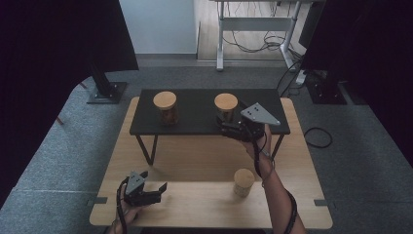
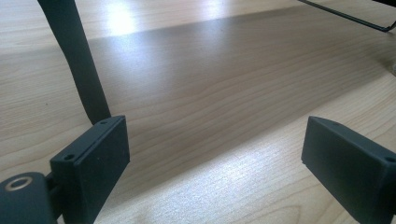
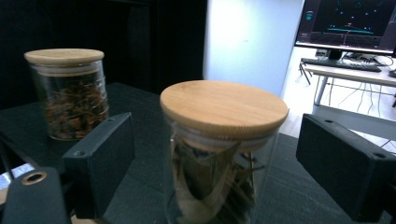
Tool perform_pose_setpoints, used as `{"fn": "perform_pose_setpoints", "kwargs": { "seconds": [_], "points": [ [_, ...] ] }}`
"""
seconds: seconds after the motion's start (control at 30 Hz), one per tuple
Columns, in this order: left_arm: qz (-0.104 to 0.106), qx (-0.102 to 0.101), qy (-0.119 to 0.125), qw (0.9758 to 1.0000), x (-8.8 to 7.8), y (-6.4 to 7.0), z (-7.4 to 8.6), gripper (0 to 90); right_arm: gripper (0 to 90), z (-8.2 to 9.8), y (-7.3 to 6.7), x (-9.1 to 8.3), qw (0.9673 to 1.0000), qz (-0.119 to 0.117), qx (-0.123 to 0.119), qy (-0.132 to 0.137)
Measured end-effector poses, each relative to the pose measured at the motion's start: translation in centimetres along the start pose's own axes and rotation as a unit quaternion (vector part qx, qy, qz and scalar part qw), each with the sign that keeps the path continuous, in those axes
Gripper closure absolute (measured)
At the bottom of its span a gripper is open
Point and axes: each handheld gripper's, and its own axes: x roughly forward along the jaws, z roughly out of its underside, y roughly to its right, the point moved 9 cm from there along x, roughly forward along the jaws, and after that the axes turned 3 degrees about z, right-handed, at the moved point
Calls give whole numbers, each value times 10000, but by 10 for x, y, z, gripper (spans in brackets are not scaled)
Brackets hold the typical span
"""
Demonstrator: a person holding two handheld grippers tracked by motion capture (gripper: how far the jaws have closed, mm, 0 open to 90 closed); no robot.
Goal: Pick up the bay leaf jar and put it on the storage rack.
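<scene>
Grey carpet surrounds a wooden table (image 1: 204,161) bearing a black shelf (image 1: 195,114) with 2 jars; right gripper (image 3: 215,154) gapes around the near jar (image 3: 224,140), pads clear; left gripper (image 2: 215,154) wide open, empty.

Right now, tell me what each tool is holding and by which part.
Nothing is held. The right tool stands open around the jar on the black shelf, pads clear of its glass sides. The left tool is open over the bare wooden table.
</scene>
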Motion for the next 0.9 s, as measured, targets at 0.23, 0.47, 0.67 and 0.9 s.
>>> {"fn": "perform_pose_setpoints", "kwargs": {
  "seconds": [0.23, 0.47, 0.67, 0.9],
  "points": [
    [-20, -1, -6, 10000, 0, -1, 0, 71, 113, 6, -5, -17, 9997, -197, 75, 112],
    [-23, 7, -14, 10000, 0, 0, 1, 70, 113, 13, -13, -34, 9986, -481, 133, 202],
    [-11, -2, -12, 10000, 1, 0, 1, 70, 112, 24, -16, -53, 9970, -653, 248, 319],
    [-22, -13, -13, 10000, 0, -1, 1, 70, 112, 42, -19, -76, 9958, -732, 381, 401]
  ]
}}
